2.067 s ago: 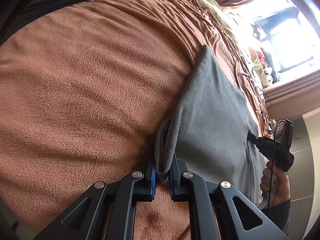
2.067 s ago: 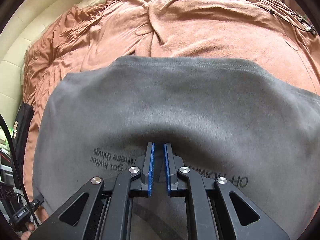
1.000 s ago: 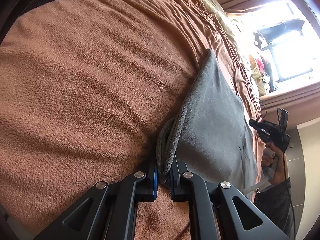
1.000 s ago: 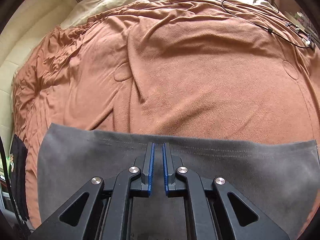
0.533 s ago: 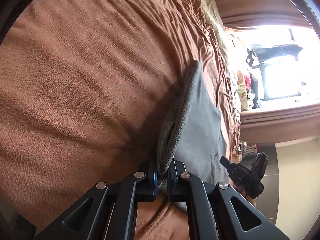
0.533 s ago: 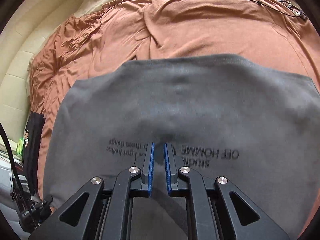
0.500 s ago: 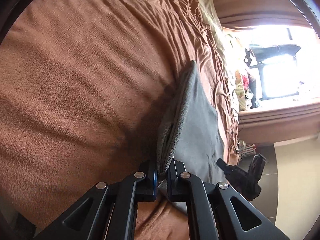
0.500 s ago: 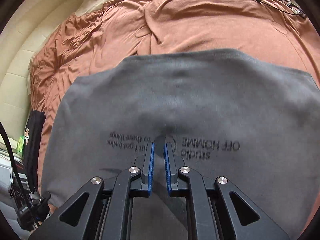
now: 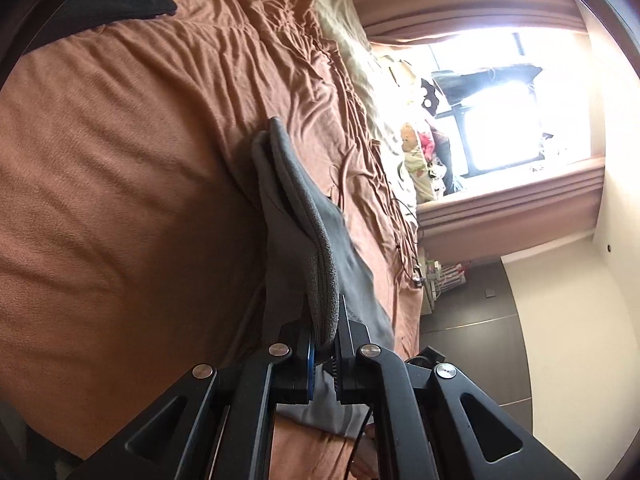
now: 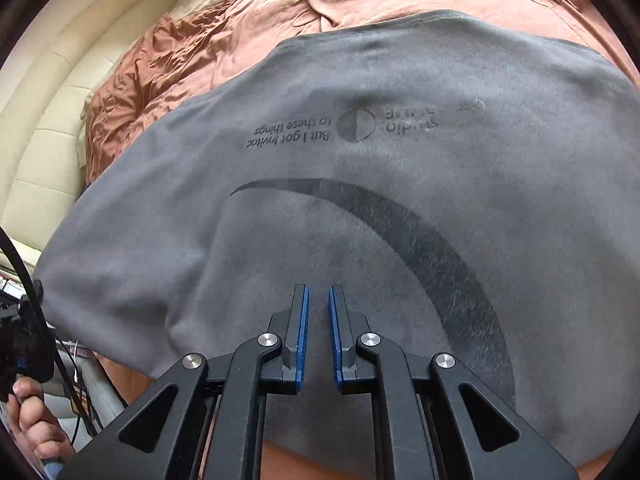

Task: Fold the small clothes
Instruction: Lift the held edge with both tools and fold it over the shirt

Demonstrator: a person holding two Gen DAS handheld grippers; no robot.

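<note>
A grey T-shirt (image 10: 400, 208) with dark printed text and a curved stripe lies on a brown blanket (image 10: 200, 48). My right gripper (image 10: 317, 292) hovers low over the near part of the shirt. Its jaws are shut to a narrow slit with no cloth between them. In the left wrist view my left gripper (image 9: 324, 328) is shut on the folded side edge of the T-shirt (image 9: 320, 216), which is lifted off the blanket (image 9: 120, 160) into a ridge. A hand (image 10: 28, 416) holds that gripper at the far left of the right wrist view.
A black garment (image 9: 112, 4) lies at the blanket's far corner. A cream padded headboard (image 10: 52, 120) borders the bed. Thin cables (image 9: 400, 220) trail over the blanket near a bright window (image 9: 500, 120) and cluttered shelves.
The left gripper has risen and tilted, lifting the shirt's side edge off the blanket. The right gripper has drawn back from the far hem over the printed text to the near part.
</note>
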